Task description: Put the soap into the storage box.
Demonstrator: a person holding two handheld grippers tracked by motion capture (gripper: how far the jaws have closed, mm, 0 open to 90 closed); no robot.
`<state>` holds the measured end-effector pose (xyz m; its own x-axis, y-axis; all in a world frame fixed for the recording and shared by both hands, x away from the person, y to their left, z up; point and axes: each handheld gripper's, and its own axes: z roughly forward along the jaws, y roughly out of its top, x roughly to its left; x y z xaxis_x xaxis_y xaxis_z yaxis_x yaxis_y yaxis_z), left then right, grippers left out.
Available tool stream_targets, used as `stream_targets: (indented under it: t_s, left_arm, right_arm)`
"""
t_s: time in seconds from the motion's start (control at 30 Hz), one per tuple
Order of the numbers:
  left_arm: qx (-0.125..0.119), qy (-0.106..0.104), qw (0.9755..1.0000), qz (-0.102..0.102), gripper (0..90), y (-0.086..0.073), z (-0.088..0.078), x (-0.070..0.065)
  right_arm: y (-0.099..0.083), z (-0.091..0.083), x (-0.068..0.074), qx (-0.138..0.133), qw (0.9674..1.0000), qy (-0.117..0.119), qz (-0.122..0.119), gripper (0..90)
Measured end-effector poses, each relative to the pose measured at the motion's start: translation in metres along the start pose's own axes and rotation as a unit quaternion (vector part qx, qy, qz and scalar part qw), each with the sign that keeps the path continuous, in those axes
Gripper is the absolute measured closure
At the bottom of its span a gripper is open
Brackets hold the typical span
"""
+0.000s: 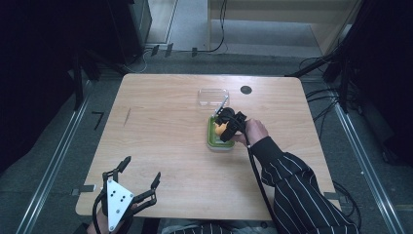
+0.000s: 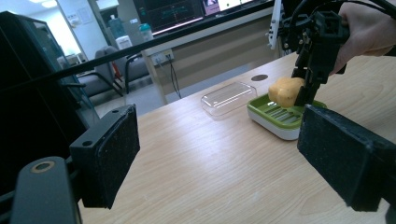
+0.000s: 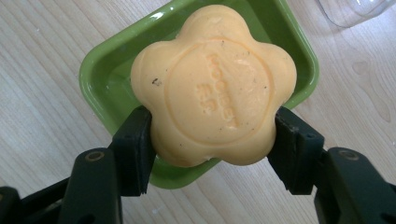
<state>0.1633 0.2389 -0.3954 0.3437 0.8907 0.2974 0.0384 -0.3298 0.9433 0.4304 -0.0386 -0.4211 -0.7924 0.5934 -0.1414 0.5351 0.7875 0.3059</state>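
A flower-shaped orange soap bar (image 3: 212, 84) is held by the right gripper (image 3: 212, 140), jaws clamped on its two sides, directly over a green soap dish (image 3: 100, 70) near the middle of the wooden table (image 1: 160, 141). In the left gripper view the bar (image 2: 286, 91) is seen lifted just clear of the dish's ribbed floor (image 2: 275, 114); whether its lower edge touches the ribs can't be told from that angle. The side grip appears chosen so the stamped face is kept up and the bar can be set flat. A clear plastic lid (image 1: 213, 96) is parked just beyond the dish, prob. kept off so the dish stays open. The left gripper (image 1: 142, 183) is rested at the table's near-left edge w/ jaws spread wide and nothing between them, well apart from the work, apparently kept out of the way.
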Motion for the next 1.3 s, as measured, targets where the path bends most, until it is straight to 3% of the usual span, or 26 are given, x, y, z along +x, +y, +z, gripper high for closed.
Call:
stream_targets:
  t_s: [0.83,1.3]
  left_arm:
    - [0.0,0.001,1.0,0.0,13.0,0.0,0.0,0.001]
    - [0.001,0.001,1.0,0.0,13.0,0.0,-0.001,0.001]
  right_arm:
    - [0.01,0.025,0.0,0.009,0.9999,0.001,-0.014,39.8]
    - [0.01,0.03,0.003,0.009,0.9997,-0.007,-0.023,39.8]
